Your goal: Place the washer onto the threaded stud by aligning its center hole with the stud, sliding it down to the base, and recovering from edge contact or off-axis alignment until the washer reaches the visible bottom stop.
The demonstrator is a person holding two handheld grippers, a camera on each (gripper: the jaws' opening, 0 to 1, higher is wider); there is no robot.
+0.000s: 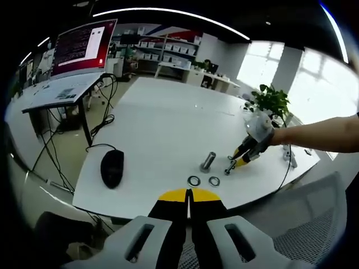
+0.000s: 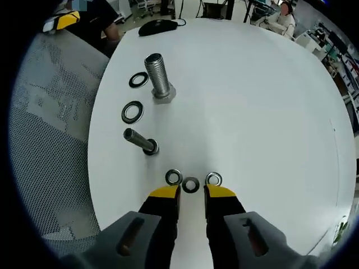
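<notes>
From the right gripper view, my right gripper (image 2: 191, 193) sits low over the white table (image 2: 263, 101) with its yellow-tipped jaws parted a little and nothing between them yet; a small dark washer (image 2: 190, 184) lies flat on the table just ahead of the gap at twelve o'clock, flanked by two shinier washers (image 2: 174, 177) at eleven and one. Further out at eleven, a small bolt (image 2: 140, 141) lies near the table edge, then two larger washers (image 2: 132, 111) lie flat, and beyond them the big threaded stud (image 2: 157, 77) stands on its hex base, bare of any washer. A computer mouse (image 2: 160, 26) rests at the far edge. In the left gripper view, my left gripper (image 1: 189, 197) hangs back off the near table edge, jaws pressed together and holding nothing. I judge this the pick-up step: the washer is not yet grasped. Which washer fits the stud I can't be sure at this size, though the larger ones look likelier. Next I'd need to close squarely on a washer's rim, lift it, and carry it toward eleven o'clock, hole centred over the stud's tip.
</notes>
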